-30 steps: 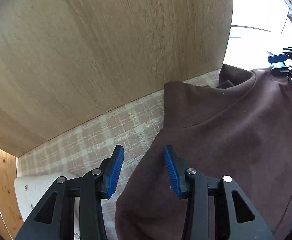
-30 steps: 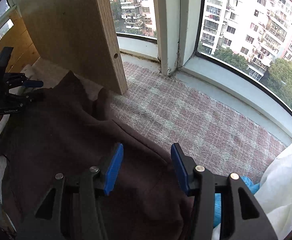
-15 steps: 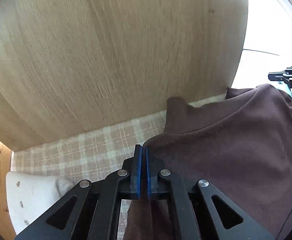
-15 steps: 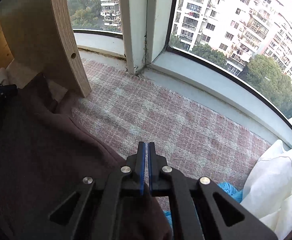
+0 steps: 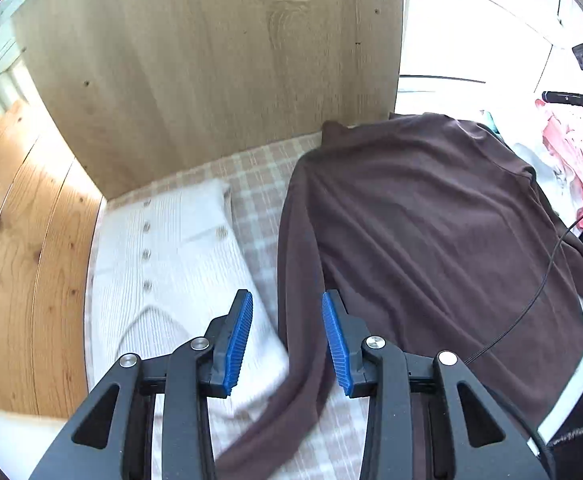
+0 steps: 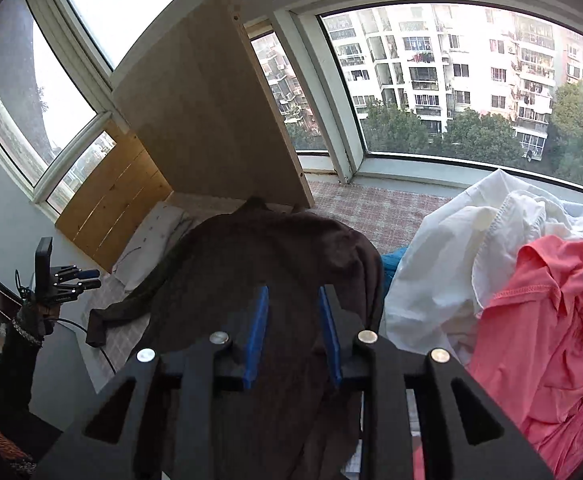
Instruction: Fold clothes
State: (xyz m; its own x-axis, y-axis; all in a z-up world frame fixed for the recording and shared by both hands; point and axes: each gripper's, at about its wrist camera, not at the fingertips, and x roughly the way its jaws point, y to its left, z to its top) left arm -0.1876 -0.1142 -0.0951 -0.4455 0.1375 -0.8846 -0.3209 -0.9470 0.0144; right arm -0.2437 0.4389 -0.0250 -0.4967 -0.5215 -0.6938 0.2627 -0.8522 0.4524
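Note:
A dark brown top (image 5: 431, 216) lies spread on the checked cover (image 5: 255, 184), its collar toward the wooden panel. My left gripper (image 5: 286, 312) hangs above the top's left edge. Its jaws are opening, and the blue pads stand clear of the cloth below them. In the right wrist view the same brown top (image 6: 259, 248) lies under my right gripper (image 6: 293, 304). Its jaws are opening too, and nothing is pinched between the pads. The left gripper (image 6: 90, 279) shows small at the far left of that view.
A folded white buttoned garment (image 5: 163, 248) lies left of the brown top. The upright wooden panel (image 5: 211, 60) stands behind both. On the right is a heap of white cloth (image 6: 451, 248) and pink cloth (image 6: 551, 312), with windows (image 6: 451, 80) beyond. A thin black cable (image 5: 531, 300) crosses the top.
Both grippers went from open to shut at the brown top's edges, and now stand open again. Both have pulled back and up, so more of the top and the white garment shows.

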